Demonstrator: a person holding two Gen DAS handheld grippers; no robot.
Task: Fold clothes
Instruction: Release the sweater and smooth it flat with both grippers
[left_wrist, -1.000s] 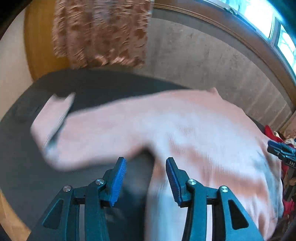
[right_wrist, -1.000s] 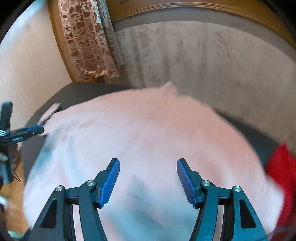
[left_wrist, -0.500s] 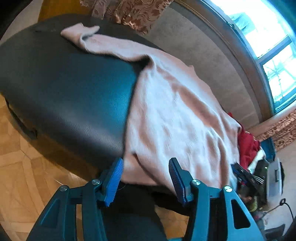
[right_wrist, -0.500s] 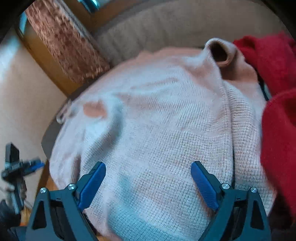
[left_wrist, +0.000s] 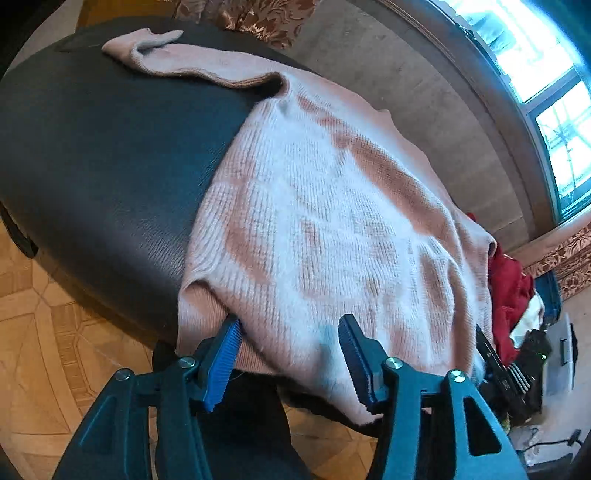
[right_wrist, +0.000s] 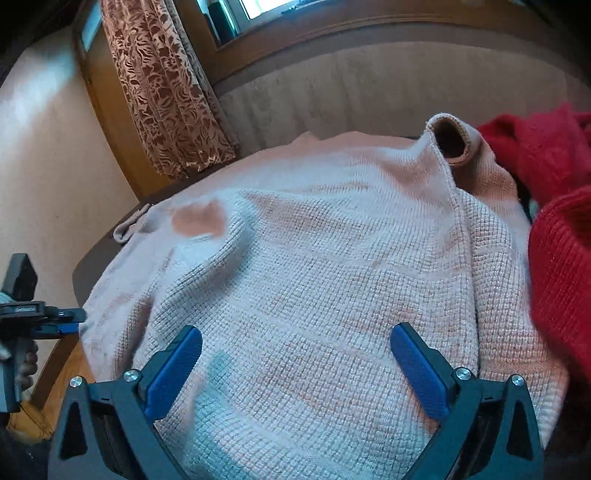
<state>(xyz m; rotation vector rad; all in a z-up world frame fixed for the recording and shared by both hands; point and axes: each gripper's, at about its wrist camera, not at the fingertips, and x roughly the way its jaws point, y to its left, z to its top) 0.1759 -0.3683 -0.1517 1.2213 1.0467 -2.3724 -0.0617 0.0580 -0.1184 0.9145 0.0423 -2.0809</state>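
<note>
Pink sweater (left_wrist: 332, 229) spread over a dark worktop (left_wrist: 110, 147), one sleeve (left_wrist: 184, 62) stretched to the far left, near hem hanging off the near edge, collar (right_wrist: 448, 142) at the far right beside red clothes (right_wrist: 554, 258). Likely trouble: hem sliding toward the floor under its own overhanging weight, or loose knit snagging on ribbed pads and dragging the whole body askew. Left hand-held gripper (left_wrist: 288, 354) spread wide at the near hem, grasping nothing, left pad seemingly brushing the fabric. Right hand-held gripper (right_wrist: 295, 365) also spread wide, low over the sweater body, nothing clamped; contact unclear.
</note>
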